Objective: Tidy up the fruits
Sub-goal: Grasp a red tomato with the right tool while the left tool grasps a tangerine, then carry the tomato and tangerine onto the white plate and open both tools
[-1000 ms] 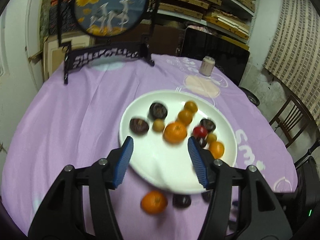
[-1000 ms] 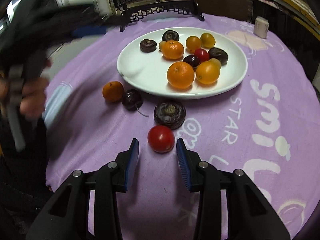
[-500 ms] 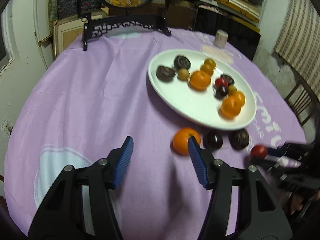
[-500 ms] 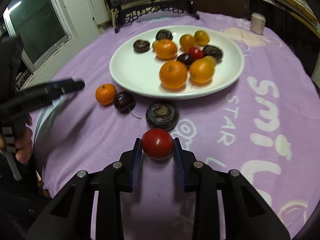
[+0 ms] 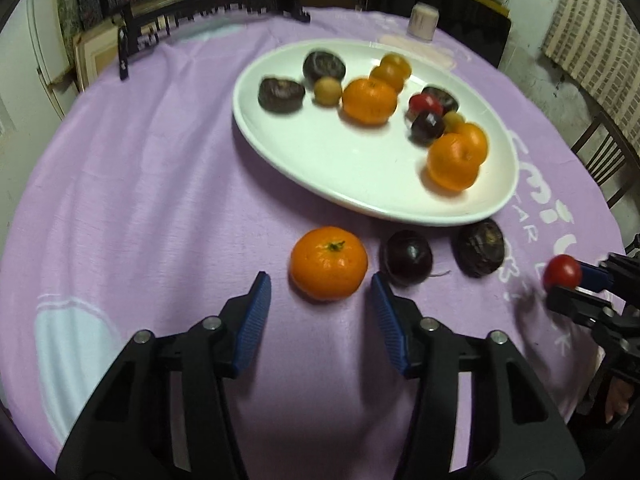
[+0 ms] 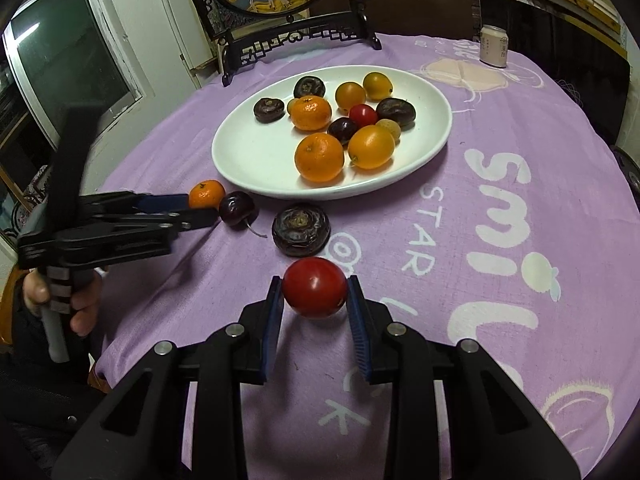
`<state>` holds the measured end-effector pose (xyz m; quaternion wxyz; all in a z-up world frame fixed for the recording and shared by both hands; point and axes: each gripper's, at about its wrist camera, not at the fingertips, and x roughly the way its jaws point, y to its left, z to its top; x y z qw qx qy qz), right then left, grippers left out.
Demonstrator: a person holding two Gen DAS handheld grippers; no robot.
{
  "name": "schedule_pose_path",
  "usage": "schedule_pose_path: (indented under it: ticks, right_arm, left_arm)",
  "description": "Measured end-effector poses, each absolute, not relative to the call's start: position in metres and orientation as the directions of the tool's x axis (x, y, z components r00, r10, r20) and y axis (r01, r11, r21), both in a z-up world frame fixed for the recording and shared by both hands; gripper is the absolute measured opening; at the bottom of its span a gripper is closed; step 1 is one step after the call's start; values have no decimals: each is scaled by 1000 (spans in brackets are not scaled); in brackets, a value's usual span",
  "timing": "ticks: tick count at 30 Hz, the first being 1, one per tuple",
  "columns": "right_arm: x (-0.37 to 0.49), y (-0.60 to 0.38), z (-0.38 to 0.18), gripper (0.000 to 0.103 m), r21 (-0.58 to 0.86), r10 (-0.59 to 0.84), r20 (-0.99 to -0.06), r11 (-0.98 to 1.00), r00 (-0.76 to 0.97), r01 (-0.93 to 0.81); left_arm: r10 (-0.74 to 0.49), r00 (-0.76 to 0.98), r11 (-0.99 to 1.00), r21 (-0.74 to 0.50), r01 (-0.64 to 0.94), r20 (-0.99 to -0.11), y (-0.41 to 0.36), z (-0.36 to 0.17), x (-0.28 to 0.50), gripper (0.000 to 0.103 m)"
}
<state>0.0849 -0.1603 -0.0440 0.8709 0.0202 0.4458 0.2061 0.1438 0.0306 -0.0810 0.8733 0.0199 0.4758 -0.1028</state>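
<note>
Left tongs (image 5: 320, 304) part open, jaws just narrowing toward the mandarin (image 5: 329, 263) on the purple tabletop (image 5: 152, 184) beside the white plate (image 5: 320, 168), pads not pressing. Right tongs (image 6: 314, 300) clamped on red cherry tomato (image 6: 314, 287), lifted off the cloth.

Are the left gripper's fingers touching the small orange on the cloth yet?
Apart. In the left wrist view the orange sits ahead of the left gripper, with purple cloth visible between each blue finger and the fruit.
</note>
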Motion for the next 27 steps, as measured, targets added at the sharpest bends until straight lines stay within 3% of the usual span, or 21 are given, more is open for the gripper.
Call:
schedule_pose_path:
  ticks: [2,3,18,27]
  right_arm:
    - [85,-162,-44,32,226,382,-766,913,518,-339]
    - [85,-162,-44,32,228,384,-765,912,517,-339]
    - [92,-156,-34,32,222,396,-746,906,536,-361]
    - [123,-145,9,32,146,370,-694,912,618,-383]
  left_arm:
    - [-156,539,978,-52,203,-828,26,-82,148,47]
    - [-156,546,978,-54,199,-823,26,-82,148,38]
    - [-285,627,953,-146,265,-725,23,-23,112,37]
    - [-239,674,967,-107,233,-699,17,16,152,38]
